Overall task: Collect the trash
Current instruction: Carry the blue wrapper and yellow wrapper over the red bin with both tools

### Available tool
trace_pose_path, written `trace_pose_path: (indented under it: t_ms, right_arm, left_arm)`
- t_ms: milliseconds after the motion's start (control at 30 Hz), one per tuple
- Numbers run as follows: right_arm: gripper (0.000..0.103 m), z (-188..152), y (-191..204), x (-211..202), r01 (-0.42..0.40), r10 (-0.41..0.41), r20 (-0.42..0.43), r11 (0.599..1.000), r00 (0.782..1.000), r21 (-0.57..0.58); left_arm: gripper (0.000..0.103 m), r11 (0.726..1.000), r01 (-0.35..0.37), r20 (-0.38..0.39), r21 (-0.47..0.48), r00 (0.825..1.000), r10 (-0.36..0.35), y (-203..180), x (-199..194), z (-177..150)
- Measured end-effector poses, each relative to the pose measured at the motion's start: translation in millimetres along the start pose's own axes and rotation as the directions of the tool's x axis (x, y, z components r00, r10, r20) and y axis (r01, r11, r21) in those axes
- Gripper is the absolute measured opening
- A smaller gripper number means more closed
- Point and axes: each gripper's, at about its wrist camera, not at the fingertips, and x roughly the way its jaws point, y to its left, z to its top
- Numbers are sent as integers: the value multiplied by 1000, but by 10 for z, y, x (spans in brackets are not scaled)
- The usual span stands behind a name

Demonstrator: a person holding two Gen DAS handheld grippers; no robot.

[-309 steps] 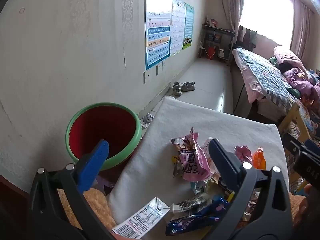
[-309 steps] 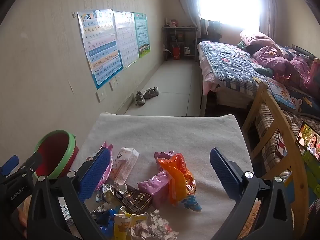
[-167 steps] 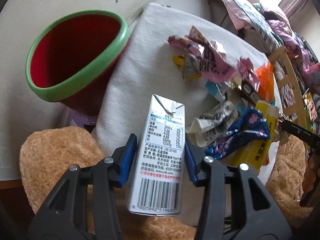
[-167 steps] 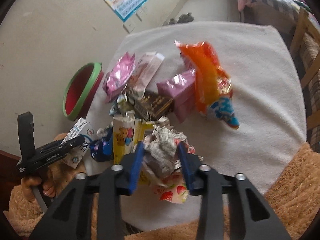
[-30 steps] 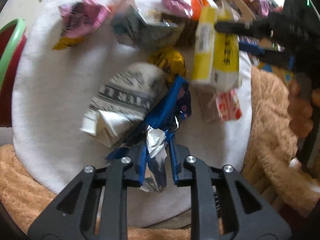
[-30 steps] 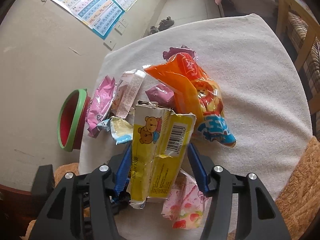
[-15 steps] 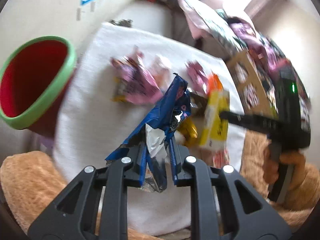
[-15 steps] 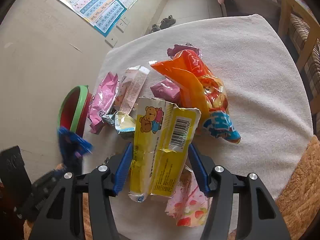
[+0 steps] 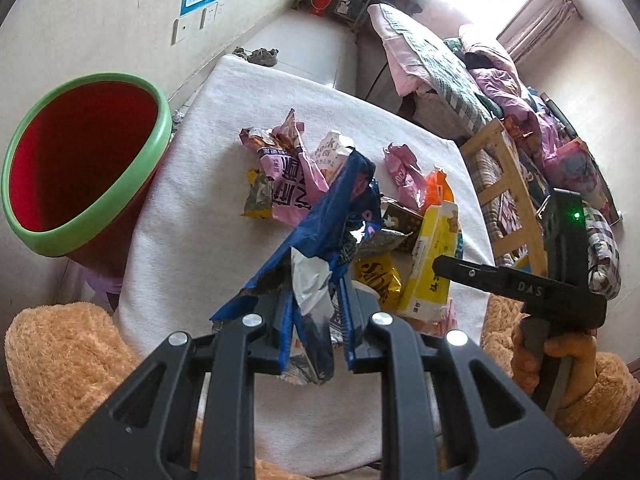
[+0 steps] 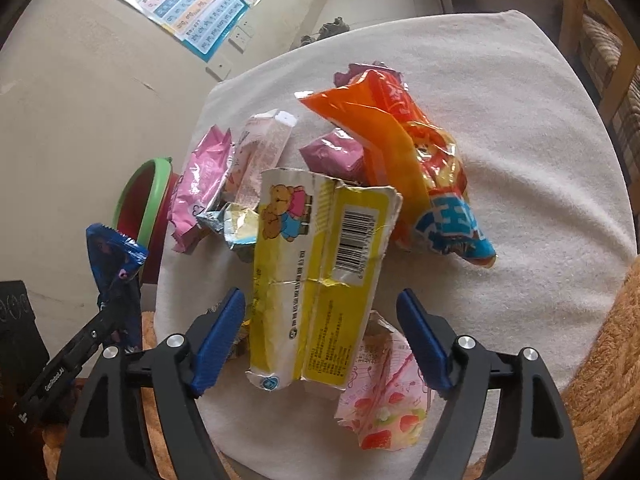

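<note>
My left gripper [image 9: 314, 316] is shut on a blue foil wrapper [image 9: 332, 216] and holds it up above the white-covered table [image 9: 192, 220]; the wrapper also shows in the right wrist view [image 10: 114, 264]. The red bin with a green rim [image 9: 80, 156] stands left of the table. My right gripper [image 10: 320, 340] stands open around a yellow bear-print carton [image 10: 316, 276], its pads apart from the carton's sides. The carton also shows in the left wrist view [image 9: 430, 264]. Pink wrappers [image 9: 288, 176], an orange snack bag [image 10: 404, 152] and other trash lie on the table.
A fuzzy tan cover [image 9: 60, 352] lies around the table's near edge. A wooden chair frame [image 9: 508, 200] and a bed [image 9: 432, 68] are to the right. Posters [image 10: 196, 0] hang on the wall; shoes [image 9: 258, 55] lie on the floor.
My left gripper has lifted the blue wrapper off the table and swung toward the bin side. My right gripper's jaws have widened around the yellow carton.
</note>
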Motion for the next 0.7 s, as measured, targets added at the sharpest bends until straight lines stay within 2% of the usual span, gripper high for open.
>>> trace_pose_path:
  t_ms: [33, 100, 133, 233, 400, 700]
  right_arm:
    - [58, -4, 21, 3, 4, -4, -2, 1000, 1000, -17]
    - [52, -14, 52, -7, 6, -7, -1, 999, 1000, -38]
    - [46, -17, 72, -25, 9, -9, 9, 999, 1000, -52]
    - [38, -6, 101, -70, 1, 0, 25, 998, 1000, -63]
    - [31, 16, 164, -170, -8, 12, 58, 997, 998, -80]
    - [31, 11, 369, -318, -24, 38, 94, 989, 995, -145]
  left_arm:
    - [19, 1000, -1, 1, -3, 1000, 1, 1, -5, -2]
    - [19, 1000, -4, -1, -7, 1000, 4, 4, 7, -9]
    - [19, 1000, -7, -4, -11, 1000, 7, 7, 16, -12]
    - [19, 1000, -15, -7, -20, 1000, 15, 34, 37, -30]
    - [19, 999, -18, 14, -31, 1000, 19, 79, -27, -14]
    - [19, 998, -39, 40, -50, 998, 41, 185, -109, 19]
